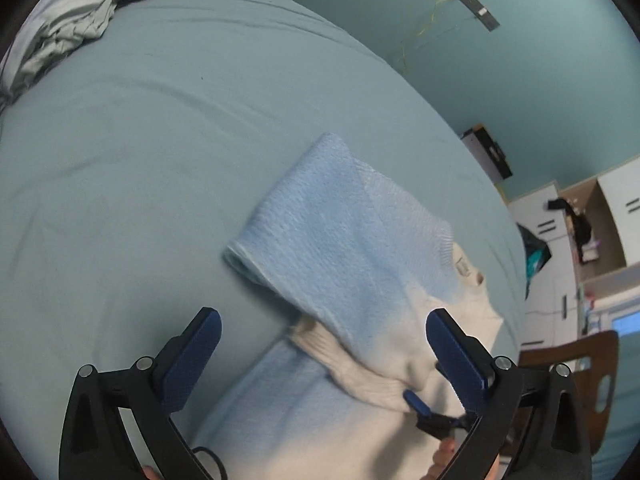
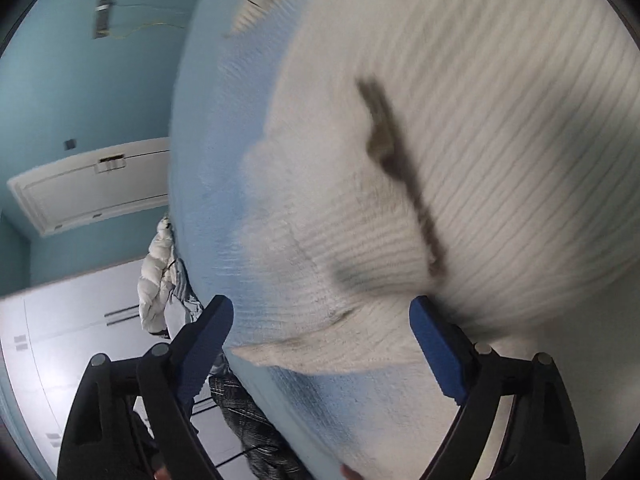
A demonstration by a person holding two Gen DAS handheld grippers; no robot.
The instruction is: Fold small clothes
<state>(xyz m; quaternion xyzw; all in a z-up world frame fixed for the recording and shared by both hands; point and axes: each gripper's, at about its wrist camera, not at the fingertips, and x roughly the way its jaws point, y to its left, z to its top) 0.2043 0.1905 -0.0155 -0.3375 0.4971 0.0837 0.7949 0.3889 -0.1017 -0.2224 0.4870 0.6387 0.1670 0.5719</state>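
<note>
The sweater (image 1: 340, 248), pale blue shading to white, lies on the bed (image 1: 140, 140), folded over itself, with one blue sleeve doubled across the body. Its white ribbed part reaches down between your left gripper (image 1: 322, 344) fingers. That gripper's jaws stand wide apart; the knit lies in the gap below them, and neither pad presses it. Just past the right-hand finger, low on the sweater, a second blue fingertip shows against the white rib.

In the right wrist view, the sweater (image 2: 400, 160) fills the frame, blurred, close ahead of your right gripper (image 2: 320, 322). Its jaws also stand apart, white rib between them, not clamped. A dark streak crosses the white knit; I cannot tell what it is.

Beyond the sweater, at the bed's far corner, lies crumpled bedding (image 1: 80, 20).
</note>
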